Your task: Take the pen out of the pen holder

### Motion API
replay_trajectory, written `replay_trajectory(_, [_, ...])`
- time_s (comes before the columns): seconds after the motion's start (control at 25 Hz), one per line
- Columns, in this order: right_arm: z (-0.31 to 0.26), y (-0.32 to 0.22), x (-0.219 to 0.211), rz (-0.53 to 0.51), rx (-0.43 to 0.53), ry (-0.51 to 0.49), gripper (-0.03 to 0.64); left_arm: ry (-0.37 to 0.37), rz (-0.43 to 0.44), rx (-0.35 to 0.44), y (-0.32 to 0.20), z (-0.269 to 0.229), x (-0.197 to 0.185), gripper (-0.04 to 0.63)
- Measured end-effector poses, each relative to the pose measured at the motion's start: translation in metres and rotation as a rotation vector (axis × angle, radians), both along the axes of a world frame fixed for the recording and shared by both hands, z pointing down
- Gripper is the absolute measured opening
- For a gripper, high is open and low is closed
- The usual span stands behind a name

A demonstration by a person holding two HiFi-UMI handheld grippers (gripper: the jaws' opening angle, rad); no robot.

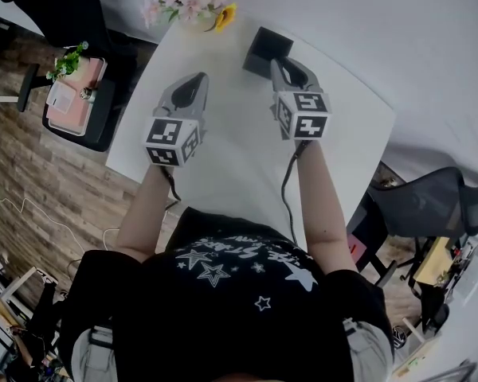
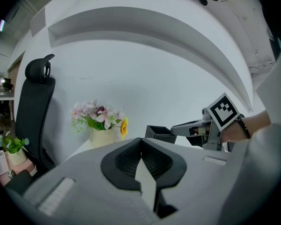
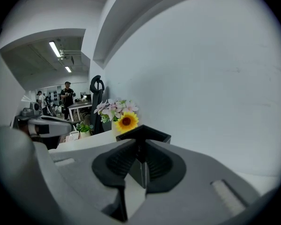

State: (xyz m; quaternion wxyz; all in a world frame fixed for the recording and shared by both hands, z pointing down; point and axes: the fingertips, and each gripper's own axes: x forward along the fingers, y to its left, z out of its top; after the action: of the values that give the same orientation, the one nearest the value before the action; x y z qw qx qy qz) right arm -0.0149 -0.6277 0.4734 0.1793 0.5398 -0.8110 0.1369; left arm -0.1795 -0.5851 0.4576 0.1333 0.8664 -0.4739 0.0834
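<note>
Pen holder (image 3: 155,135), upright, is found dead ahead at the tips of the right gripper (image 3: 140,147), the nearer; jaws are set near-shut about a dark upright sliver, pen unconfirmed; left gripper (image 2: 141,141) closed, empty.

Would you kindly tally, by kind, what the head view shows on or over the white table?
Grippers: 2, the left gripper and the right gripper
Pen holder: 1
Vase of flowers: 1
Total: 4
</note>
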Motion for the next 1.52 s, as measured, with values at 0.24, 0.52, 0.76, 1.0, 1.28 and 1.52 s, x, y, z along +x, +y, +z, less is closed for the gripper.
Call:
replay_trajectory(0.24, [0.000, -0.001, 0.000, -0.001, -0.003, 0.023, 0.046, 0.004, -0.018, 0.000, 0.001, -0.001, -0.005, 0.011])
replay_trajectory(0.52, [-0.020, 0.006, 0.005, 0.008, 0.045, -0.008, 0.041, -0.017, -0.011, 0.027, 0.013, -0.013, 0.003, 0.011])
replay_trajectory(0.76, [-0.053, 0.020, 0.009, 0.003, 0.110, -0.029, 0.041, -0.036, -0.004, 0.067, 0.041, -0.038, 0.009, 0.011])
replay_trajectory(1.0, [-0.092, 0.040, 0.013, -0.011, 0.184, -0.044, 0.041, -0.052, -0.023, 0.124, 0.070, -0.066, 0.009, 0.011])
replay_trajectory(1.28, [-0.136, 0.074, 0.020, -0.044, 0.260, -0.069, 0.040, -0.055, -0.069, 0.178, 0.111, -0.095, 0.012, 0.011])
replay_trajectory(1.52, [-0.141, 0.113, 0.026, -0.081, 0.258, -0.086, 0.038, -0.064, -0.094, 0.188, 0.151, -0.103, 0.020, 0.011])
